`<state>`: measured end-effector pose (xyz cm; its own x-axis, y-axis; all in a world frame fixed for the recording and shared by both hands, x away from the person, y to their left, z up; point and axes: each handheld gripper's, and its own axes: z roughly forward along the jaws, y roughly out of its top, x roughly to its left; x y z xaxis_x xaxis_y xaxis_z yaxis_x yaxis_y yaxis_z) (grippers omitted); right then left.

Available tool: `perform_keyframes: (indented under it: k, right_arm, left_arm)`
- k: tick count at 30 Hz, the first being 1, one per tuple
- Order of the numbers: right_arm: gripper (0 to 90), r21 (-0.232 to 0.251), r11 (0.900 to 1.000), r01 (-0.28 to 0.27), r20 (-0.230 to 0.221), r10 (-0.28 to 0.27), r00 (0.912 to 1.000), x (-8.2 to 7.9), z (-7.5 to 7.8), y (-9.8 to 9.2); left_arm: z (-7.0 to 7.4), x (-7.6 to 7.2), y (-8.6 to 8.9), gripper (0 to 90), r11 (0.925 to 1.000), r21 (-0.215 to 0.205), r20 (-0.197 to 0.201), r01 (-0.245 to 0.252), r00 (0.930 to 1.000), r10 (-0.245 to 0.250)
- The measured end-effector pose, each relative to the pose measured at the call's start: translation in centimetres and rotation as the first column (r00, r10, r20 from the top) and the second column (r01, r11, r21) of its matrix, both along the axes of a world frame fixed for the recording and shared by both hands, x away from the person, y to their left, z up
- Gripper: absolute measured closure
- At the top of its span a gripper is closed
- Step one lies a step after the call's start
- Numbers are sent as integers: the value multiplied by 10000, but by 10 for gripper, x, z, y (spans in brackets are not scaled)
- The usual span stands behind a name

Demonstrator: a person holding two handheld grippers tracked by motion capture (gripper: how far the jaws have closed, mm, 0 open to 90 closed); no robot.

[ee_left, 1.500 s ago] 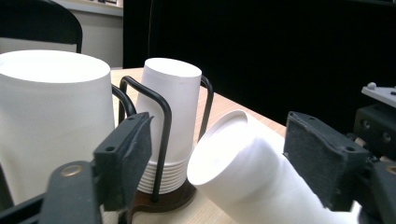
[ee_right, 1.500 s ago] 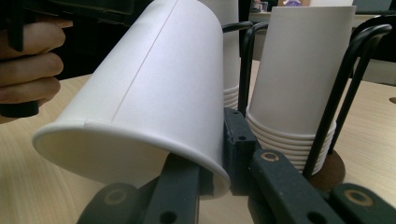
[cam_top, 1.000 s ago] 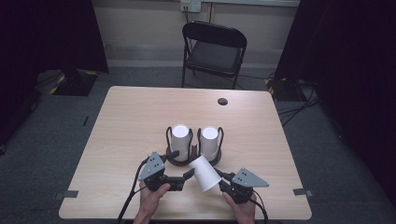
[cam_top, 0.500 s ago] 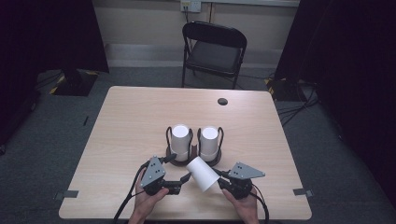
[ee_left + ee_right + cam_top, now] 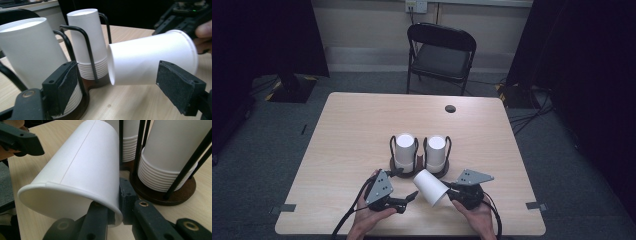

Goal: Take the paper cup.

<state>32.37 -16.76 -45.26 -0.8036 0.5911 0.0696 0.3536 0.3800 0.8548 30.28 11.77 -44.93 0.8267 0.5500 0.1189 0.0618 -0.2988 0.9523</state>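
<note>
Paper cup beside two cup stacks

Matt white paper cup; black wire rack on brown base; pale wood-grain table.

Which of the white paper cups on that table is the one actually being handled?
On the light wooden table, find the dark wire rack holding two upright stacks of white cups. Just in front, one single white paper cup lies tilted, its rim pinched by the right gripper; unlike the stacks, it is alone and off the rack.
</note>
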Motion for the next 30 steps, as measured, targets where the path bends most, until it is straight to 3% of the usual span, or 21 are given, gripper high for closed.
perform_keyframes:
  k: [5,6,14,22,25,30]
  right_arm:
    - [852,-381,9986,-356,-414,340,9986,3,4,1]
    - [852,-466,9980,-432,-508,409,9979,4,5,1]
    - [852,-942,9925,-778,-1068,677,9920,9,9,-1]
    - [852,-1296,9850,-1136,-1522,935,9839,13,12,3]
    - [852,-1434,9808,-1323,-1664,1079,9801,13,12,5]
    - [852,-1650,9760,-1423,-1879,1106,9759,15,12,9]
  left_arm:
    - [-2,-1,-8,163,9987,383,86,347,9993,-351]
    - [-1,-1,-9,163,9971,617,169,439,9988,-450]
    - [-8,-3,-18,160,9908,1092,307,802,9960,-840]
    - [-10,-6,-27,156,9685,2274,796,1015,9893,-1223]
    - [-11,-8,-29,156,9642,2467,962,969,9876,-1238]
    - [-13,-9,-32,154,9626,2445,1098,1165,9830,-1469]
